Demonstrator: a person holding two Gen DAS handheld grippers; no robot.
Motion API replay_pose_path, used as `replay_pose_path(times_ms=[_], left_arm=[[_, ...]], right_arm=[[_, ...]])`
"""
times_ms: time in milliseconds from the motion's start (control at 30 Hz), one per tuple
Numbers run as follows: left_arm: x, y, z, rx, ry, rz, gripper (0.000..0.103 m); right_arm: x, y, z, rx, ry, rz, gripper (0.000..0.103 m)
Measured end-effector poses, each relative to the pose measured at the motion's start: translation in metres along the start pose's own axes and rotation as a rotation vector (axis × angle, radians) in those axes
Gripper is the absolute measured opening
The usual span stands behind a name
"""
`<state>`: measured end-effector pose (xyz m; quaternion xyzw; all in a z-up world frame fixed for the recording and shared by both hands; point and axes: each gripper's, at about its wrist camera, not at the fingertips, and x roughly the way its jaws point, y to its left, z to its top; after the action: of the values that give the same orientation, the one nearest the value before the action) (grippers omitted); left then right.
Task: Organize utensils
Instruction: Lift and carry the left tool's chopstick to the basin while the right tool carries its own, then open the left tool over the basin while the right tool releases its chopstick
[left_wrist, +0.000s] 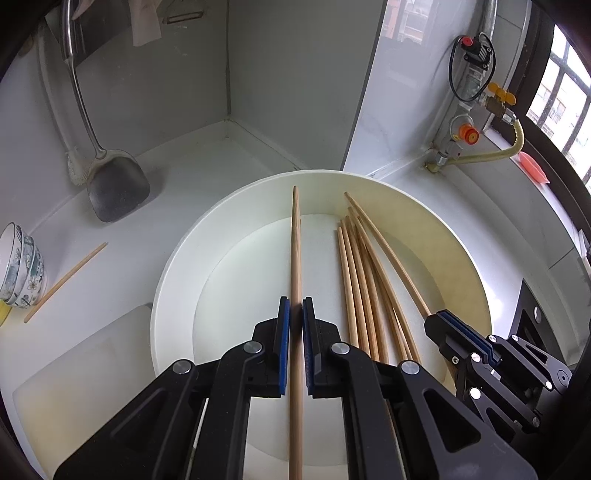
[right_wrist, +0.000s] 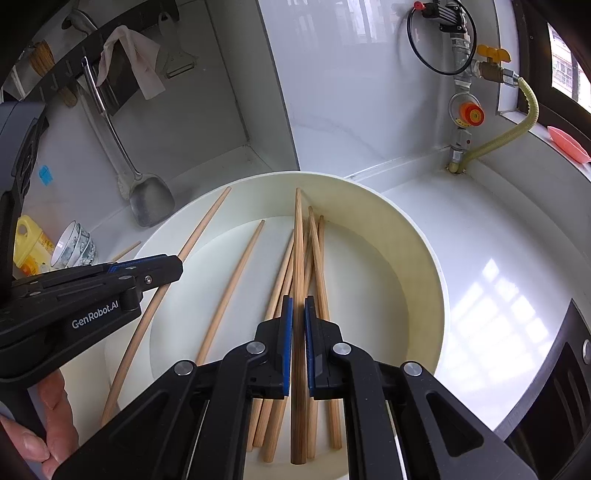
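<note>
chopsticks pile in white bowl by counter's back corner; we've left gripper and right gripper each clamped on one stick. long sticks may snag the rim.

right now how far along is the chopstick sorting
Done: a bundle of chopsticks lies in the white bowl. In hand: the left tool and right tool each grip a chopstick over it. Left: one stray chopstick on the counter by the stacked bowls.
</note>
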<state>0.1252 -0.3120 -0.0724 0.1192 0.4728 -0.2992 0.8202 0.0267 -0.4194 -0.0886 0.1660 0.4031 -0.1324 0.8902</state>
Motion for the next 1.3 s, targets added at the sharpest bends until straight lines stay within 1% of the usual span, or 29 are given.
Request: replay_pose_path(times_ms=[67,100,133,167,200,233,267,300,367,400,533,700,833,900,967,1033,1133,1233,1300], left_arm=[[0.001,0.002,0.0,-0.005,0.014,0.003,0.009],[0.001,0.004,-0.001,-0.008,0.017,0.006,0.017],[-0.001,0.005,-0.001,-0.013,0.015,0.007,0.031],[-0.004,0.007,-0.001,-0.019,0.008,0.014,0.04],[-0.008,0.01,-0.001,-0.025,-0.005,0.023,0.059],[-0.014,0.012,-0.001,-0.032,-0.023,0.035,0.072],[-0.019,0.015,-0.001,-0.036,-0.038,0.045,0.075],[-0.024,0.016,0.0,-0.037,-0.047,0.048,0.077],[-0.033,0.021,0.001,-0.04,-0.043,0.054,0.085],[-0.037,0.024,0.0,-0.046,-0.043,0.053,0.088],[-0.054,0.032,-0.004,-0.043,-0.029,0.075,0.091],[-0.071,0.042,-0.015,-0.048,-0.005,0.09,0.093],[-0.086,0.045,-0.021,-0.033,0.007,0.105,0.094],[-0.094,0.046,-0.024,-0.022,0.004,0.115,0.094],[-0.103,0.048,-0.027,-0.019,-0.001,0.128,0.094],[-0.111,0.05,-0.028,-0.018,-0.003,0.122,0.094],[-0.123,0.054,-0.03,-0.015,-0.015,0.124,0.094],[-0.133,0.059,-0.032,-0.021,-0.026,0.126,0.094],[-0.14,0.063,-0.032,-0.026,-0.034,0.129,0.094]], right_arm=[[-0.001,0.0,0.001,0.008,0.003,-0.012,0.008],[-0.003,-0.001,0.001,0.013,0.003,-0.021,0.011],[-0.005,-0.001,0.001,0.015,-0.002,-0.025,0.018],[-0.008,-0.002,0.002,0.014,-0.01,-0.032,0.021],[-0.011,-0.001,0.002,0.012,-0.015,-0.041,0.021],[-0.014,-0.002,0.002,0.014,-0.017,-0.048,0.023],[-0.017,-0.002,0.002,0.018,-0.019,-0.056,0.029],[-0.02,-0.002,0.002,0.021,-0.024,-0.061,0.032],[-0.027,0.0,0.001,0.02,-0.032,-0.071,0.037],[-0.031,0.002,0.001,0.017,-0.037,-0.073,0.038],[-0.047,0.012,-0.001,0.009,-0.056,-0.071,0.049],[-0.064,0.022,-0.002,0.039,-0.051,-0.072,0.055],[-0.076,0.028,-0.004,0.102,-0.033,-0.077,0.06],[-0.08,0.032,-0.007,0.12,-0.009,-0.072,0.06],[-0.083,0.036,-0.009,0.118,0.011,-0.087,0.06],[-0.088,0.04,-0.01,0.124,0.02,-0.094,0.06],[-0.1,0.045,-0.008,0.124,0.015,-0.1,0.061],[-0.111,0.052,-0.005,0.105,-0.001,-0.122,0.065],[-0.117,0.054,-0.003,0.105,-0.009,-0.124,0.065]])
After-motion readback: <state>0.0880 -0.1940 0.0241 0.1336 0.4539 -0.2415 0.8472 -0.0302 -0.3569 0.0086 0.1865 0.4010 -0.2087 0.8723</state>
